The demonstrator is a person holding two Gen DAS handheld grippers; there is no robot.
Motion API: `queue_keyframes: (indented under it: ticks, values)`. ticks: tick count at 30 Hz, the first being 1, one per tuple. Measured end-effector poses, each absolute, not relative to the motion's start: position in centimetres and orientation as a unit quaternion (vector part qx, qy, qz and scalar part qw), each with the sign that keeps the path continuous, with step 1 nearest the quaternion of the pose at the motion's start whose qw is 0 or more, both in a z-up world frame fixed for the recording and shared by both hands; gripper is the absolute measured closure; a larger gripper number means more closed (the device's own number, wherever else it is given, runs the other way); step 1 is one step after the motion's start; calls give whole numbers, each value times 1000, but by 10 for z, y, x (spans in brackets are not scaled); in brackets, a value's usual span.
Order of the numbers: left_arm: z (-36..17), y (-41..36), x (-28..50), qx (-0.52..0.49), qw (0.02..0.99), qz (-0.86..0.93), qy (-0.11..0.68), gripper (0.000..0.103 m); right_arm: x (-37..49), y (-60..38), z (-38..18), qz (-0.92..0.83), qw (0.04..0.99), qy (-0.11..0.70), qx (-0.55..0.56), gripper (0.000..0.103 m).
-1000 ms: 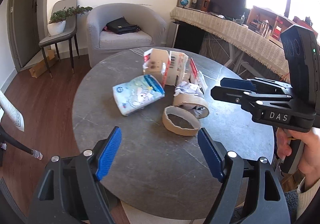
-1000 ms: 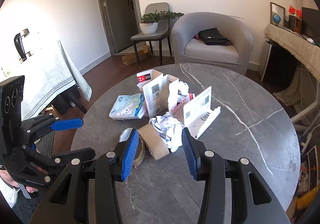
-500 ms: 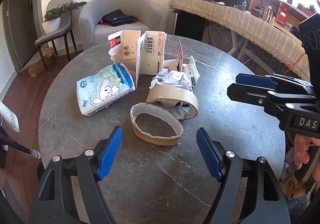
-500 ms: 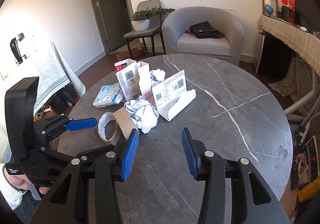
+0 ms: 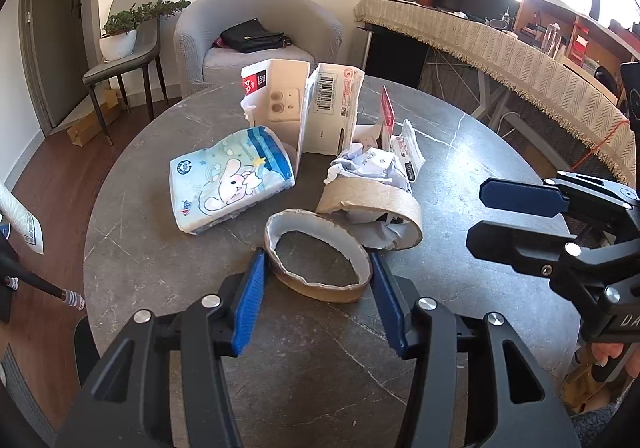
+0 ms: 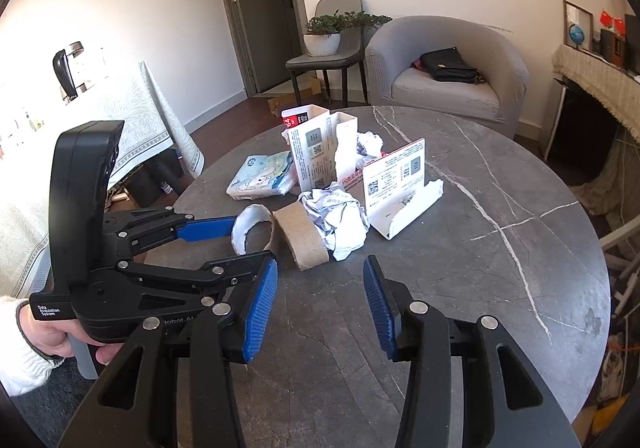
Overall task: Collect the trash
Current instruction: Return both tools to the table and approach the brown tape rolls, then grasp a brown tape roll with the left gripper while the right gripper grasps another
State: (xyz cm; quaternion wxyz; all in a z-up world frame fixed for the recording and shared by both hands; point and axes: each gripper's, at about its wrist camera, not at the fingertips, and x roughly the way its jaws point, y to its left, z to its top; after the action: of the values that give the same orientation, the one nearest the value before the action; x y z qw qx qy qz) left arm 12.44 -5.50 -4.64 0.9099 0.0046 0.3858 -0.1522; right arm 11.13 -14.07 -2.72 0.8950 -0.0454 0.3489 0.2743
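A pile of trash lies on the round grey marble table (image 5: 304,352): a torn cardboard ring (image 5: 318,284), a second brown cardboard band (image 5: 372,199), crumpled paper (image 5: 372,163), a blue cartoon tissue pack (image 5: 228,179) and torn white boxes (image 5: 304,107). My left gripper (image 5: 316,298) is open, its blue fingers on either side of the near cardboard ring, close to it or just touching. My right gripper (image 6: 320,312) is open and empty above the table, short of the brown band (image 6: 300,238) and crumpled paper (image 6: 338,219). It also shows at the right of the left wrist view (image 5: 512,215).
A grey armchair (image 5: 256,35) with a black bag stands behind the table. A chair with a potted plant (image 5: 120,43) is at the back left. A long cloth-covered desk (image 5: 500,47) runs along the right. A cloth-covered table (image 6: 100,119) stands at the left.
My left gripper has moved forward and its fingers have narrowed around the near cardboard ring. My right gripper has drawn back a little from the pile and stays open.
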Motion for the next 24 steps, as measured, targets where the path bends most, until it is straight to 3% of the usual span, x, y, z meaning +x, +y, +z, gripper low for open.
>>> queue_keyframes:
  ticks: [4, 10, 20, 24]
  values:
    - [-45, -51, 124, -4, 909, -153, 387, 49, 114, -130, -32, 268, 894, 354, -65, 58]
    - [-41, -40, 121, -15, 910, -153, 385, 49, 120, -122, -36, 266, 892, 357, -74, 71]
    - [-36, -23, 115, -30, 910, -153, 384, 48, 129, -112, -45, 260, 889, 364, -93, 71]
    - [-34, -14, 114, -32, 910, -153, 383, 48, 131, -103, -49, 252, 887, 371, -110, 82]
